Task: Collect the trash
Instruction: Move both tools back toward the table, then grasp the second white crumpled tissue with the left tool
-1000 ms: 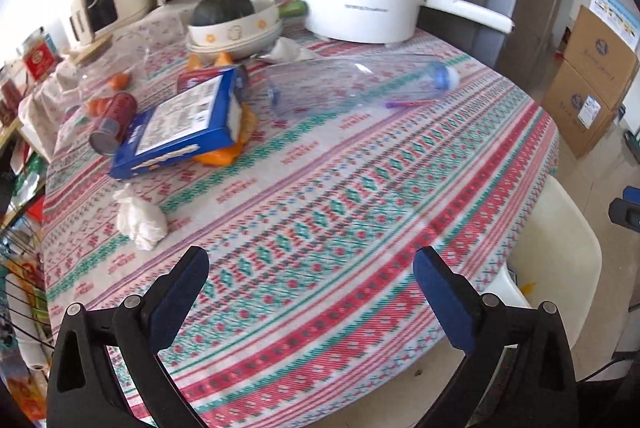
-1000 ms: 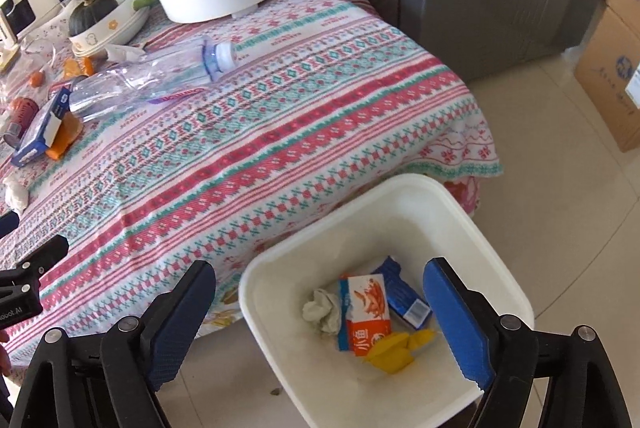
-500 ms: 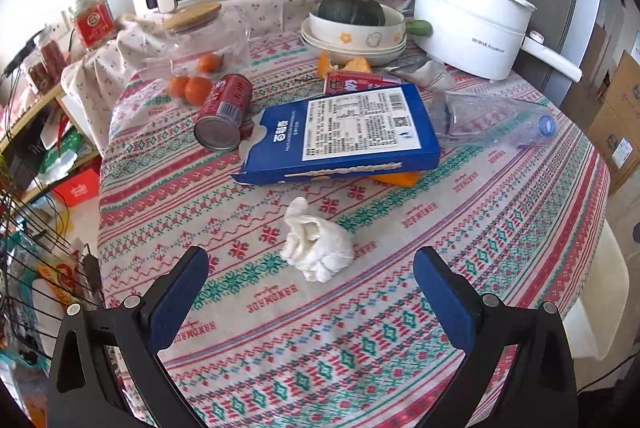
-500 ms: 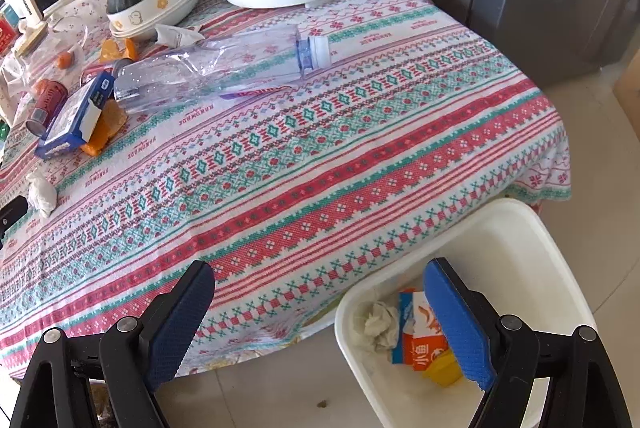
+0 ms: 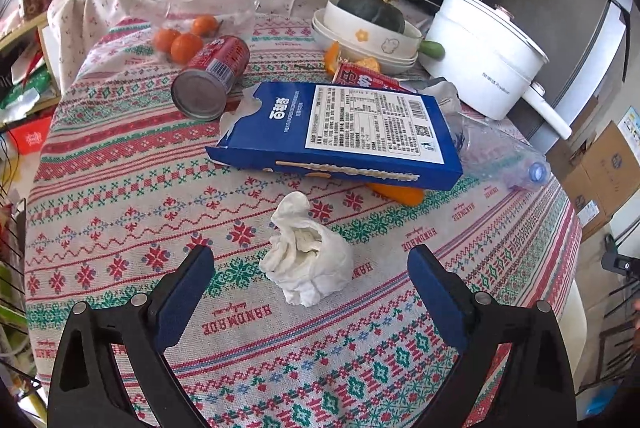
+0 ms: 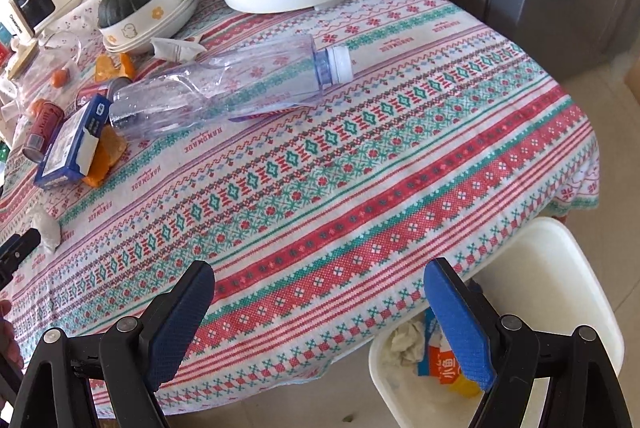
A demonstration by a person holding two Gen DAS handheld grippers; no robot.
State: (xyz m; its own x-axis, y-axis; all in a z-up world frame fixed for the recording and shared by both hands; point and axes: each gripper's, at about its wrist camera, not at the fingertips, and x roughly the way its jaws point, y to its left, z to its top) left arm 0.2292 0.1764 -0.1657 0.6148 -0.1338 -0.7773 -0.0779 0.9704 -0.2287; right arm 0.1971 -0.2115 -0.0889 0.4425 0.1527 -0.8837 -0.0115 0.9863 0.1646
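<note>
My table, under its patterned cloth, carried a blue box and a crumpled tissue. My left gripper hung over that tissue, jaws apart and just narrowing, untouched. My right gripper stood wide apart, empty, beside the white bin.

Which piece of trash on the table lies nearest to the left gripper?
The crumpled white tissue, lying just ahead of the open left gripper. The blue box, red can and clear bottle lie farther back.
</note>
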